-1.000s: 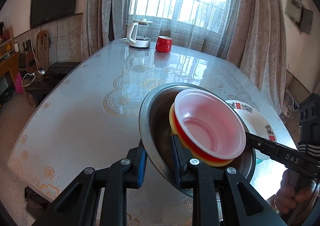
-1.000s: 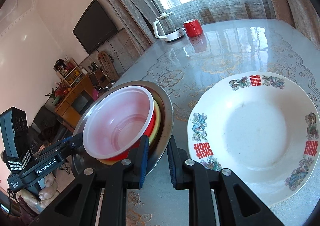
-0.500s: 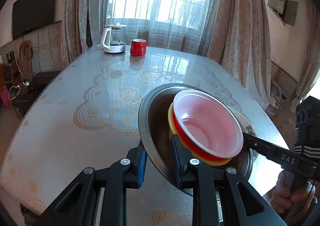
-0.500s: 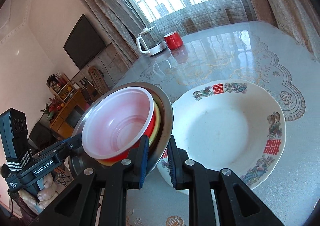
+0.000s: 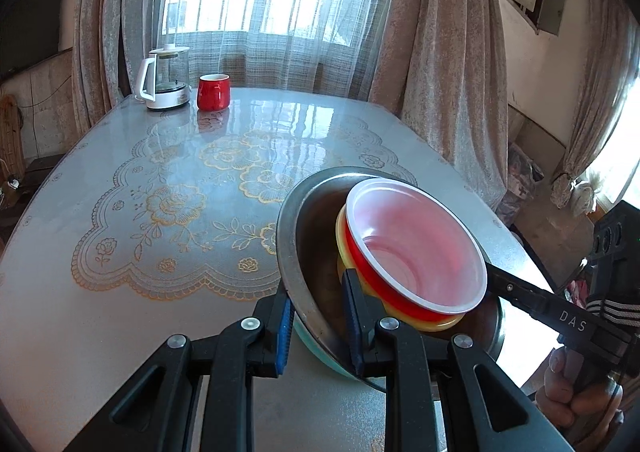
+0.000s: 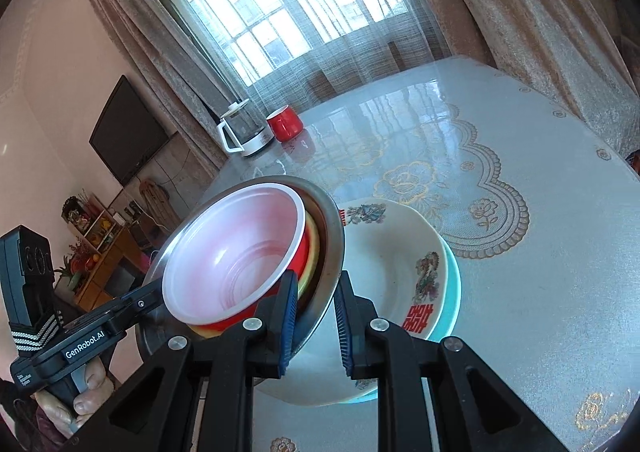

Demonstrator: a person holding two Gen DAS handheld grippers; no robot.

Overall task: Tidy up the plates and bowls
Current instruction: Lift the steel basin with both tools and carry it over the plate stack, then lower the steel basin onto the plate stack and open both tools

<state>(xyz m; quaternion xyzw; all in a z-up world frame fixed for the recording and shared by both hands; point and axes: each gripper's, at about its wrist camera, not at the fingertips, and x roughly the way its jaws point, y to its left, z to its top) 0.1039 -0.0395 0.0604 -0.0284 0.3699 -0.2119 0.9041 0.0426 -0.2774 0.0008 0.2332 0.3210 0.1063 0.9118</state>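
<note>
A steel bowl point(image 5: 312, 252) point(image 6: 334, 236) holds a nested yellow bowl point(image 5: 400, 312) and a red bowl with a white inside point(image 5: 412, 248) point(image 6: 236, 252). My left gripper point(image 5: 318, 320) is shut on the steel bowl's near rim. My right gripper point(image 6: 316, 324) is shut on its opposite rim. Together they hold the stack tilted above a white flowered plate point(image 6: 396, 272) that lies on a teal plate point(image 6: 454, 292). In the left wrist view only a teal edge point(image 5: 320, 352) shows under the steel bowl.
The glass-topped table point(image 5: 120, 292) point(image 6: 560, 272) has a lace-pattern cloth. A white kettle point(image 5: 164, 79) point(image 6: 244, 131) and a red mug point(image 5: 213, 91) point(image 6: 284, 123) stand at its far end by the curtains. A TV and shelves are on the left wall.
Both grippers have carried the bowl stack to the right, over the white plate. The plate, fully visible before, is now partly covered by the steel bowl.
</note>
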